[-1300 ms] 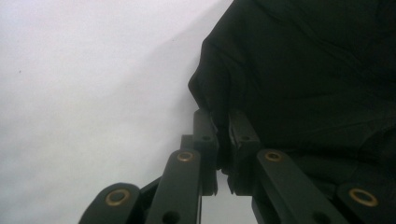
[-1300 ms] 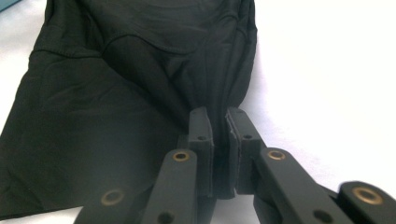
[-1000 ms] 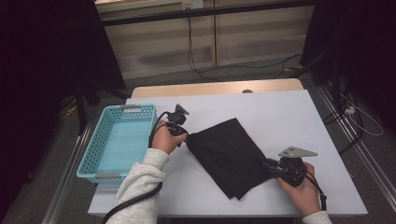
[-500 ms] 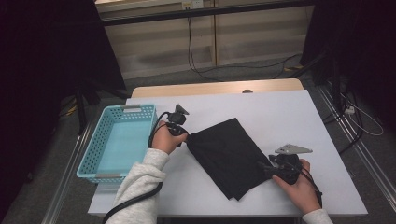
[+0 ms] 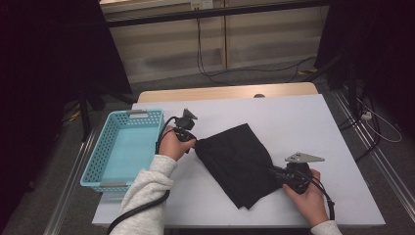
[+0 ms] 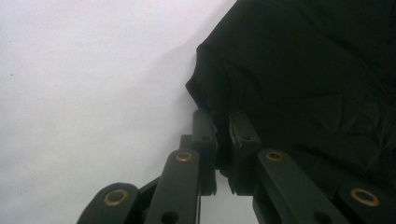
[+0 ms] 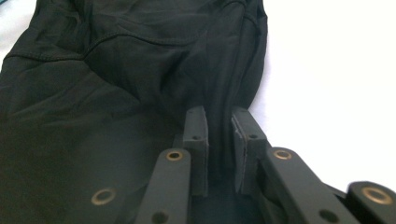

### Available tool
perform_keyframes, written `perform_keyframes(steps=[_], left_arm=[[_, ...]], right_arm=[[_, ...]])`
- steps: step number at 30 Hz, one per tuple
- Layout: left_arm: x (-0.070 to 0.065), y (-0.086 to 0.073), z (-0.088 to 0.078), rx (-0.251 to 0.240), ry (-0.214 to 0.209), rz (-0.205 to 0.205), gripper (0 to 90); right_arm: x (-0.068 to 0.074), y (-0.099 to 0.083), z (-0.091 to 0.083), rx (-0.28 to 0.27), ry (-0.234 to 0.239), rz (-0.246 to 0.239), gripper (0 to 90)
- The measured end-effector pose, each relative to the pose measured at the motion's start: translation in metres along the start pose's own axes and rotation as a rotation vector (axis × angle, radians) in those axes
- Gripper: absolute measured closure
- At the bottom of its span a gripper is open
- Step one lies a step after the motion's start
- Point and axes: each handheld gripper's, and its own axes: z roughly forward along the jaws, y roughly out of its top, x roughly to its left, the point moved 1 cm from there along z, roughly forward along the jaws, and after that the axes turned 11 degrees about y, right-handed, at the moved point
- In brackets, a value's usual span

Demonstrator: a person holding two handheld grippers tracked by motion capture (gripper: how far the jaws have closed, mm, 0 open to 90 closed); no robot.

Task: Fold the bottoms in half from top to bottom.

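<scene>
Pinching the black cloth (image 5: 240, 164) at two ends: left tongs (image 5: 192, 143) closed on the cloth's corner at about 9 o'clock of the fabric, right tongs (image 5: 272, 171) clamped on its edge at about 4 o'clock. In the left gripper view the left tongs (image 6: 222, 140) have a fold of dark fabric squeezed between the pads, jaws nearly together, cloth bunched up right at the tips. In the right gripper view the right tongs (image 7: 219, 135) have just been closing, and a ridge of cloth (image 7: 140, 70) runs up between the pads and is pressed there.

Left hand (image 5: 173, 144) wraps its gripper body, grey sleeve (image 5: 147, 196) coming in from 6 o'clock, black cable (image 5: 134, 213) trailing down off the surface edge. Right hand (image 5: 306, 198) holds the other gripper low at 5 o'clock of the surface, grey three-cornered plate (image 5: 304, 157) on top.

Cloth lies flat-ish, roughly a tilted rectangle, at the middle of the white surface (image 5: 303, 122), slightly toward the near edge, stretched between the two tongs, wrinkled near both grips.

Light blue basket (image 5: 100, 156) sits at 9 o'clock of the cloth, on the surface's left end, just beside the left hand, not touching the cloth. Floor cables (image 5: 215, 73) at 12 o'clock beyond the surface.
</scene>
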Motion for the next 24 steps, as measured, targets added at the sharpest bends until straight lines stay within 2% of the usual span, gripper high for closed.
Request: perform_keyframes(steps=[4,9,15,24], left_arm=[[0.000,0.000,0.000,-0.001,0.001,0.002,83.4],[0.000,0.003,-0.003,0.000,0.004,0.004,83.4],[0.004,0.007,-0.003,0.026,0.007,0.013,83.5],[0.004,0.015,-0.018,0.059,0.040,0.029,83.6]], right_arm=[[0.000,0.000,0.000,-0.005,0.009,0.017,80.4],[0.002,0.001,-0.001,0.002,0.017,-0.001,81.2],[0.003,0.004,-0.004,0.012,0.027,-0.008,81.8],[0.014,0.008,-0.007,-0.002,0.039,-0.032,82.1]])
